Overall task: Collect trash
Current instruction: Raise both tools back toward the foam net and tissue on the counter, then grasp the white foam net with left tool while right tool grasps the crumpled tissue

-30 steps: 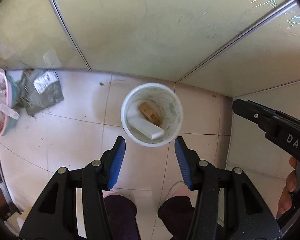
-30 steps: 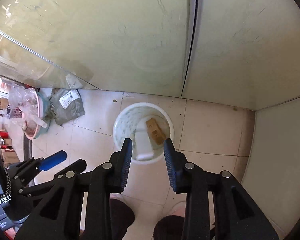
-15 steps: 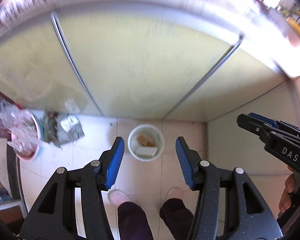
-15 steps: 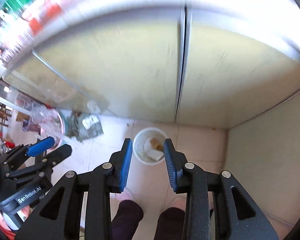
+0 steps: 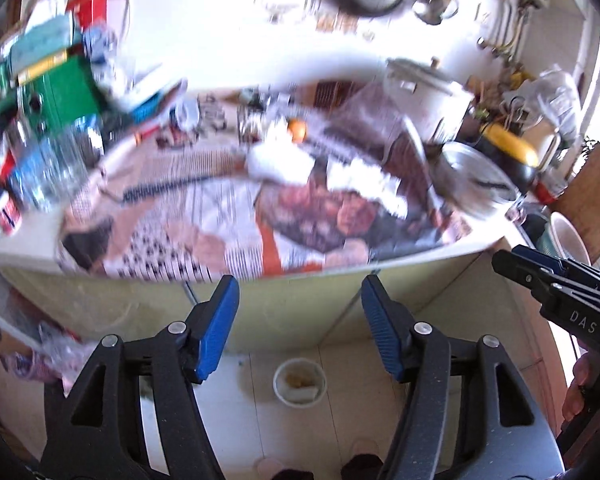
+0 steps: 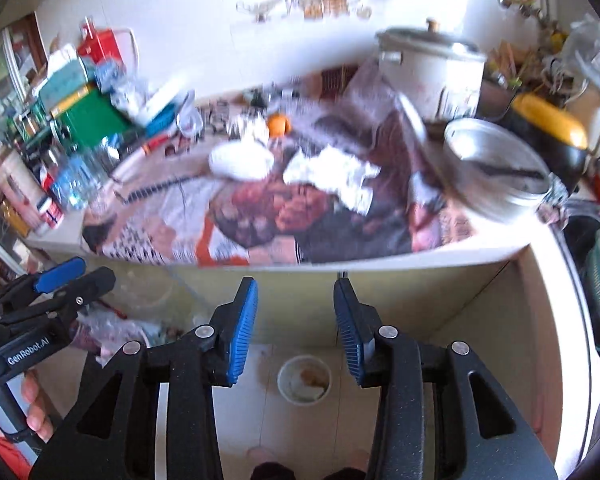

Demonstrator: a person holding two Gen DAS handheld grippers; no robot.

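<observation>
Across the upper half of both views runs the countertop (image 5: 28, 254) (image 6: 512, 246), its white front edge showing below a patterned covering (image 5: 228, 216) (image 6: 260, 216); both pictures are motion-blurred. On the right part of the counter stand a white lidded pot (image 5: 428, 88) (image 6: 432, 68) and, nearer the edge, a round metal basin (image 5: 476, 184) (image 6: 500, 168). A green box (image 5: 66, 88) (image 6: 88, 116) sits at the left end among blurred clutter that cannot be identified. Near the middle of the covering lie crumpled white paper (image 5: 364, 180) (image 6: 336, 176), a second white wad (image 5: 278, 162) (image 6: 240, 160) just beside it, and a small orange object (image 5: 298, 130) (image 6: 278, 125) behind them. Below the counter are pale yellow-green cabinet fronts (image 5: 300, 312) (image 6: 296, 308) and a tiled floor (image 5: 236, 420) (image 6: 244, 420).

Left gripper (image 5: 296, 326) (image 6: 56, 280): jaws spread wide, nothing between the blue pads. Right gripper (image 6: 296, 326) (image 5: 540, 268): jaws parted, likewise holding nothing. Both hang in the air in front of the counter edge, well apart from the paper.

On the floor, far below and framed between each gripper's fingers, stands the white trash cup (image 5: 299, 386) (image 6: 305, 379); a brown scrap and a pale piece lie inside it.
</observation>
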